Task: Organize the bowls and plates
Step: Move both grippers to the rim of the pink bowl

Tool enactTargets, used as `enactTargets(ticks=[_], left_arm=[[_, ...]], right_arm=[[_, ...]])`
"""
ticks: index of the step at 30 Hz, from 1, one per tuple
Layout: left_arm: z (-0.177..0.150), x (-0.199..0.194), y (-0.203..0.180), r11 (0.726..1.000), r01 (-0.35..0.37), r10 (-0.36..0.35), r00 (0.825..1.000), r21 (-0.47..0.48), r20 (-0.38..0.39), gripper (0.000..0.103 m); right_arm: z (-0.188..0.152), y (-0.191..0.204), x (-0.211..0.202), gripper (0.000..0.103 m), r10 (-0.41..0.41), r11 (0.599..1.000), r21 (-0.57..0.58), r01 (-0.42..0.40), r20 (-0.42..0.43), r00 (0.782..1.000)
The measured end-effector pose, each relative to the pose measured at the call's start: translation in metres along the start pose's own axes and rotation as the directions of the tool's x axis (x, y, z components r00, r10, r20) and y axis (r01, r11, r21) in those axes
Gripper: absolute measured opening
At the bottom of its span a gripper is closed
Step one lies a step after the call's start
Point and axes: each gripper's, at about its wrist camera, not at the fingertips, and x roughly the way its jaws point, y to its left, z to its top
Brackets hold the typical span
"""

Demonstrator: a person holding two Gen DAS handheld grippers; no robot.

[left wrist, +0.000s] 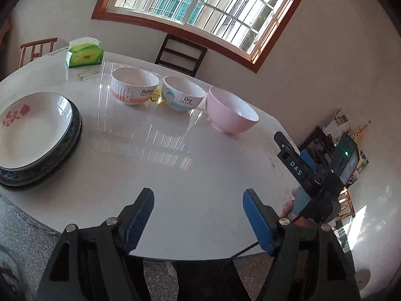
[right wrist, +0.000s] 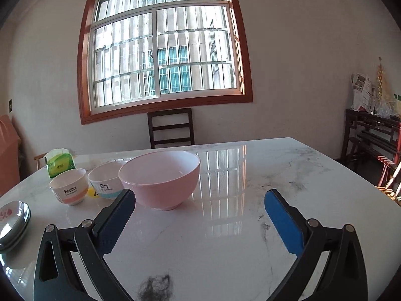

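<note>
Three bowls stand in a row on the white marble table [left wrist: 190, 188]: a "Rabbit" bowl [left wrist: 134, 89], a "Dog" bowl [left wrist: 182, 93] and a plain pink bowl [left wrist: 231, 111]. A stack of plates [left wrist: 35, 138], the top one white with a red flower, sits at the left. My left gripper [left wrist: 198, 208] is open and empty over the table's near edge. My right gripper [right wrist: 200, 210] is open and empty, just short of the pink bowl [right wrist: 161, 178]. The right wrist view also shows the Rabbit bowl [right wrist: 69, 186], the Dog bowl [right wrist: 106, 184] and the plates [right wrist: 12, 222].
A green tissue pack [left wrist: 84, 54] lies at the table's far side. A dark chair [right wrist: 171, 130] stands behind the table under the window. A dark shelf with clutter [right wrist: 373, 135] is at the right. A tuft of dark fluff [right wrist: 156, 287] lies on the table near me.
</note>
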Motion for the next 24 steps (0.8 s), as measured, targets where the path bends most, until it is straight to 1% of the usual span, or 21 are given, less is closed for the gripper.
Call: enactTargets(ticks=[2, 3, 5, 7, 8, 9, 10, 11, 12, 14, 15, 17, 19, 21, 22, 23, 24], left_arm=[[0.018, 0.014, -0.003, 0.998, -0.055, 0.055, 0.998, 0.013, -0.015, 0.075], [0.029, 0.022, -0.005, 0.997, -0.063, 0.064, 0.997, 0.033, -0.031, 0.075], [0.048, 0.033, -0.010, 0.995, -0.072, 0.075, 0.996, 0.063, -0.043, 0.075], [0.071, 0.047, -0.018, 0.989, -0.099, 0.105, 0.993, 0.113, -0.054, 0.075], [0.084, 0.053, -0.023, 0.987, -0.087, 0.098, 0.993, 0.138, -0.071, 0.075], [0.098, 0.062, -0.028, 0.985, -0.056, 0.072, 0.993, 0.163, -0.091, 0.075], [0.113, 0.070, -0.033, 0.983, -0.027, 0.048, 0.993, 0.184, -0.109, 0.075], [0.128, 0.080, -0.039, 0.978, -0.002, 0.030, 0.991, 0.210, -0.128, 0.075], [0.143, 0.090, -0.045, 0.972, 0.015, 0.021, 0.989, 0.236, -0.149, 0.075], [0.169, 0.106, -0.056, 0.963, 0.045, -0.003, 0.987, 0.265, -0.158, 0.075], [0.180, 0.116, -0.064, 0.953, 0.055, -0.004, 0.986, 0.298, -0.168, 0.075], [0.199, 0.138, -0.080, 0.922, 0.033, 0.045, 0.980, 0.386, -0.191, 0.075], [0.214, 0.160, -0.095, 0.885, 0.035, 0.069, 0.976, 0.463, -0.207, 0.075], [0.227, 0.181, -0.105, 0.852, -0.036, 0.146, 0.974, 0.522, -0.171, 0.075], [0.233, 0.192, -0.109, 0.836, -0.053, 0.168, 0.972, 0.546, -0.164, 0.075], [0.237, 0.202, -0.111, 0.823, -0.047, 0.176, 0.969, 0.566, -0.176, 0.075], [0.239, 0.213, -0.112, 0.814, -0.023, 0.173, 0.963, 0.580, -0.205, 0.075]], right_arm=[[-0.001, 0.000, 0.005, 0.102, -0.016, 0.999, -0.033, 0.014, -0.056, 0.998], [-0.001, -0.004, 0.008, 0.102, -0.009, 0.999, -0.038, 0.006, -0.082, 0.997], [0.002, -0.017, 0.013, 0.102, 0.070, 0.997, -0.010, -0.072, -0.152, 0.986], [0.009, -0.036, 0.023, 0.102, 0.128, 0.991, 0.062, -0.117, -0.229, 0.965], [0.014, -0.047, 0.029, 0.102, 0.167, 0.984, 0.110, -0.143, -0.261, 0.951], [0.021, -0.058, 0.035, 0.102, 0.218, 0.970, 0.165, -0.176, -0.285, 0.933], [0.027, -0.067, 0.043, 0.102, 0.272, 0.954, 0.212, -0.211, -0.317, 0.909], [0.033, -0.073, 0.053, 0.102, 0.330, 0.936, 0.246, -0.252, -0.364, 0.871], [0.039, -0.079, 0.061, 0.101, 0.368, 0.919, 0.289, -0.268, -0.384, 0.847], [0.052, -0.092, 0.069, 0.101, 0.409, 0.889, 0.368, -0.273, -0.369, 0.835], [0.059, -0.094, 0.075, 0.101, 0.404, 0.892, 0.367, -0.262, -0.391, 0.827], [0.073, -0.091, 0.089, 0.101, 0.360, 0.920, 0.317, -0.232, -0.441, 0.822], [0.086, -0.090, 0.099, 0.101, 0.365, 0.920, 0.310, -0.241, -0.449, 0.815], [0.096, -0.085, 0.112, 0.101, 0.368, 0.923, 0.296, -0.248, -0.480, 0.797], [0.099, -0.082, 0.119, 0.101, 0.358, 0.930, 0.273, -0.247, -0.509, 0.783], [0.102, -0.079, 0.125, 0.100, 0.336, 0.939, 0.251, -0.233, -0.538, 0.773], [0.104, -0.080, 0.128, 0.093, 0.331, 0.941, 0.250, -0.227, -0.545, 0.770]])
